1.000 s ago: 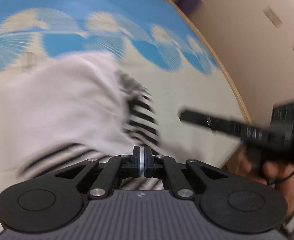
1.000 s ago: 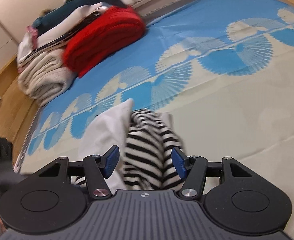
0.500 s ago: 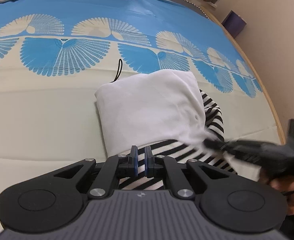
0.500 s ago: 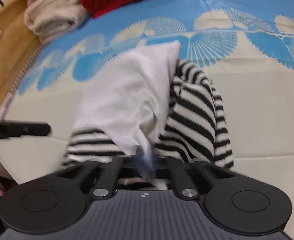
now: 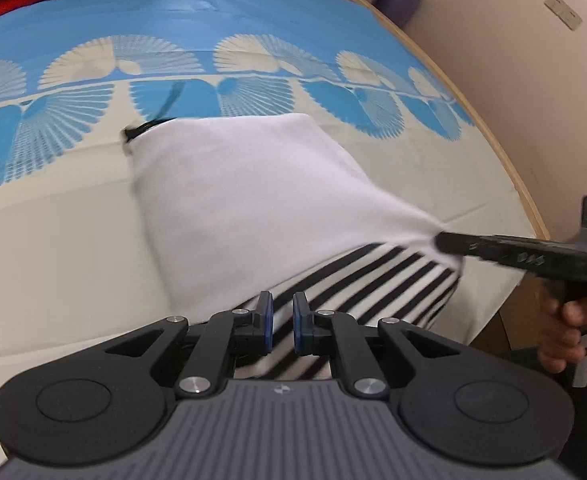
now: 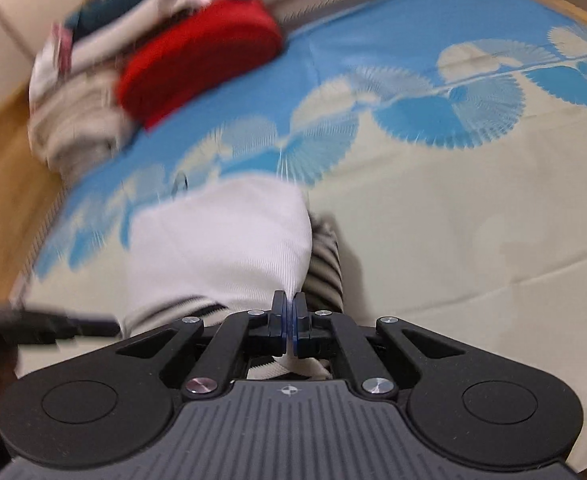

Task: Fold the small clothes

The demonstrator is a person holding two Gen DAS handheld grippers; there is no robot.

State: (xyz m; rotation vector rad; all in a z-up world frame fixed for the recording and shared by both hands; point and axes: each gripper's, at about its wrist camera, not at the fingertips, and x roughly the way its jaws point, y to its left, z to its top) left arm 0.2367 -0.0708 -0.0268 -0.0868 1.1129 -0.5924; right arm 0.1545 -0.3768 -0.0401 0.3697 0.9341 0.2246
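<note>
One white-and-striped garment [image 5: 249, 204] near the bed's [image 5: 53, 240] front edge; right gripper [image 6: 289, 320] jaws clenched on its white corner; left gripper [image 5: 282, 320] jaws opening, pads clear of the stripes, both tilted downward.

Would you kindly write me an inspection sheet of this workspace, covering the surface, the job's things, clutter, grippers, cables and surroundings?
Surface: bed cover, cream in front, blue with fan prints behind.
Job's things: white and striped garment, white side up, striped part showing under it.
Clutter: red folded cloth and a blurred pile of pale textiles at the far edge.
Grippers: left gripper has its jaws opening above the stripes, nothing clamped; right gripper is shut on the garment's white corner.
Cables: thin black cord at the garment's far corner.
Surroundings: wooden bed edge, plain wall with a socket plate.
</note>
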